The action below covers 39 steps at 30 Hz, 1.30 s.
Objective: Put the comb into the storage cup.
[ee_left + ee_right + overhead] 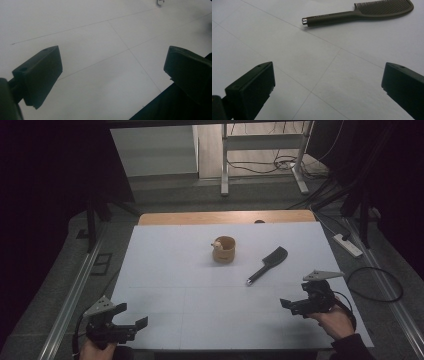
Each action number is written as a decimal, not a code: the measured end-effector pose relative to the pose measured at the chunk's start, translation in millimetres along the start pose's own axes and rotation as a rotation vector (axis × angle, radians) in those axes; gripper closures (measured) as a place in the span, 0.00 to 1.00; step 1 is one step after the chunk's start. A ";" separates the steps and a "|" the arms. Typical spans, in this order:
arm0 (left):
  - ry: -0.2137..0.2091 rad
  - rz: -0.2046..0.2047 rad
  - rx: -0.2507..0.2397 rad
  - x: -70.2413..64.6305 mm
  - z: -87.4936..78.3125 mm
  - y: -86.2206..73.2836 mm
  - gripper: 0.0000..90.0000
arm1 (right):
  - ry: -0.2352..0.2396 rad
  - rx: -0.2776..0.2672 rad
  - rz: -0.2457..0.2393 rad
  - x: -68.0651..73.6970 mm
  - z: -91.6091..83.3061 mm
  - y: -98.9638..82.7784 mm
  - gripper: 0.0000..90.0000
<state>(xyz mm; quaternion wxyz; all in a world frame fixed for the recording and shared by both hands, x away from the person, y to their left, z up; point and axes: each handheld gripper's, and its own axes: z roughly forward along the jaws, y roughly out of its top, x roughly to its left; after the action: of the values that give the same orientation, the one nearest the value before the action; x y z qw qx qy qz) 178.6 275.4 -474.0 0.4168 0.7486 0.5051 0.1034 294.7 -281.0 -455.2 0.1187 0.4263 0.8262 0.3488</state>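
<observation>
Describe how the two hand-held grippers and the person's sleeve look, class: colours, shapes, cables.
Both are black. The left gripper and the right gripper each carry a grey three-cornered plate on top. Each claw has two blocky, flat-faced black jaws with small round holes near the tips. A black cable loops away from the right gripper across the floor. A dark sleeve covers the right forearm.

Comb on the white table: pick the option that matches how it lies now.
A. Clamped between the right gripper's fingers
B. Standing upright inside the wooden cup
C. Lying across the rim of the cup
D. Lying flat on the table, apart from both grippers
D: the black comb lies flat on the white table, right of the wooden cup, with the open right gripper short of it and the left gripper far off.
</observation>
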 end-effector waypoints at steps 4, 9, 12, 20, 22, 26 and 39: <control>-0.001 0.000 0.000 0.1 0.0 0.0 0.03 | -0.010 0.008 -0.015 -0.4 3.7 3.9 0.00; -0.005 -0.001 -0.004 0.4 -0.4 -0.2 0.03 | -0.014 0.008 -0.032 -0.7 9.6 9.8 0.00; -0.005 -0.002 -0.004 0.5 -0.4 -0.2 0.03 | -0.016 0.006 -0.034 -0.3 11.5 11.5 0.00; -0.006 -0.003 -0.004 0.8 -0.3 -0.2 0.03 | -0.019 0.015 -0.061 1.7 21.1 19.8 0.00; -0.006 -0.003 -0.003 0.8 -0.3 -0.1 0.03 | -0.017 0.022 -0.069 1.6 25.3 23.1 0.00; -0.006 -0.002 -0.003 0.7 -0.2 0.0 0.03 | -0.012 0.026 -0.069 2.1 29.9 26.1 0.00; -0.007 -0.003 -0.002 1.0 0.1 0.2 0.03 | -0.015 0.047 -0.090 2.4 46.4 42.2 0.00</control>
<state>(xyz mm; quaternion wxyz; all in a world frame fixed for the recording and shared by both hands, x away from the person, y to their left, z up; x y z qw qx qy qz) 179.3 276.1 -474.2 0.4193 0.7478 0.5049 0.1005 342.4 -240.4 -460.1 0.1302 0.3939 0.8516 0.3204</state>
